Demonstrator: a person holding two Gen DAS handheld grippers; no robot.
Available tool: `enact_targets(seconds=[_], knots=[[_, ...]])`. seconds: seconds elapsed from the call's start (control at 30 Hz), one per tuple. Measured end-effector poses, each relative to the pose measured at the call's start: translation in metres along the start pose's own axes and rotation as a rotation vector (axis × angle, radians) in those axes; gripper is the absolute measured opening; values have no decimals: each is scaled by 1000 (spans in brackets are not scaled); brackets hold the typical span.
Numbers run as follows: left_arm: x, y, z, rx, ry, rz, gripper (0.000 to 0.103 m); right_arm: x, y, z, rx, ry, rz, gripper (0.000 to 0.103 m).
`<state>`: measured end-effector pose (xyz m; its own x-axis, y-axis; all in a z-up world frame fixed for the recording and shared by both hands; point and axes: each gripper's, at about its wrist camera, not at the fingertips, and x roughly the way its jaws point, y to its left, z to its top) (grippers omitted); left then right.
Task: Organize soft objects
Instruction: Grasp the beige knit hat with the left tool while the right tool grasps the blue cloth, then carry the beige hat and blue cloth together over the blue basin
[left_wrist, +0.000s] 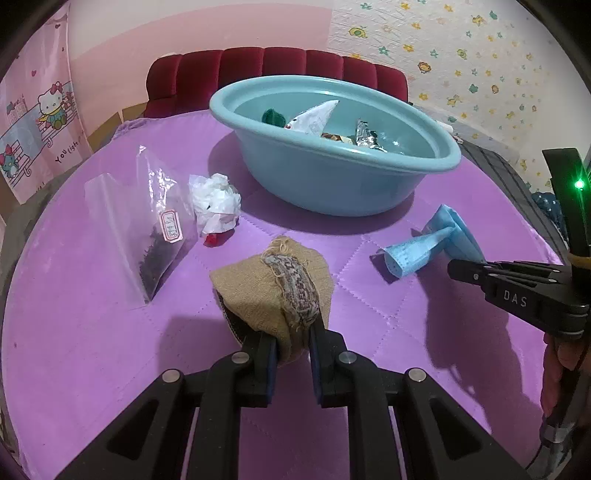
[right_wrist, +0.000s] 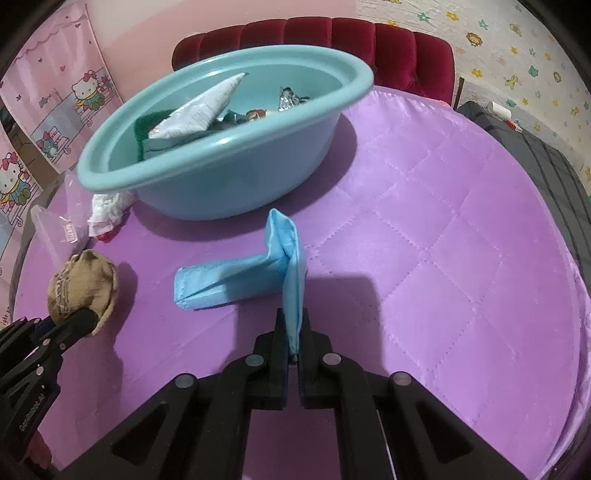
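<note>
The left gripper (left_wrist: 291, 343) pinched a tan burlap pouch (left_wrist: 273, 291) between its fingers near the front of the purple quilted surface (right_wrist: 461, 229). The right gripper (right_wrist: 293, 343) had its fingers pressed together on one edge of a folded blue cloth (right_wrist: 258, 273), the rest trailing on the quilt. Open purple ground lay wide to the right of the cloth, up to the surface's curved edge. The teal basin (right_wrist: 236, 177) stood behind, already holding a white packet (right_wrist: 199, 107) and foil wrappers; what lay lower in it was hard to make out. The left wrist view alone showed clearly a clear plastic bag (left_wrist: 147, 221) and crumpled white wrapper (left_wrist: 214, 203) left of the basin; the right view cut them off partly.
</note>
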<state>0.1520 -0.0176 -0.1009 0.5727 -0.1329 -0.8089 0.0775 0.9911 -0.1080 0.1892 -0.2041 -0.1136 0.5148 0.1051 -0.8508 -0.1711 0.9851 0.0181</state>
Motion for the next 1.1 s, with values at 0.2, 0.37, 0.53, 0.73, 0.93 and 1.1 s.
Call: enact_targets(seconds=[0.2, 0.37, 0.53, 0.73, 0.93, 1.1], knots=[[-16, -7, 2, 22, 4, -15, 16, -17, 5, -3, -7, 3, -5, 1], [-28, -9, 3, 35, 1, -23, 16, -30, 12, -5, -10, 0, -10, 1], [-39, -10, 3, 49, 2, -30, 16, -45, 17, -10, -7, -4, -15, 1], [-52, -12, 7, 72, 1, -41, 16, -60, 19, -13, 2, -5, -17, 1], [-63, -13, 14, 91, -9, -42, 16, -73, 22, -12, 10, -12, -19, 1], [-71, -16, 20, 112, -6, -53, 16, -83, 22, -10, 20, -14, -16, 2]])
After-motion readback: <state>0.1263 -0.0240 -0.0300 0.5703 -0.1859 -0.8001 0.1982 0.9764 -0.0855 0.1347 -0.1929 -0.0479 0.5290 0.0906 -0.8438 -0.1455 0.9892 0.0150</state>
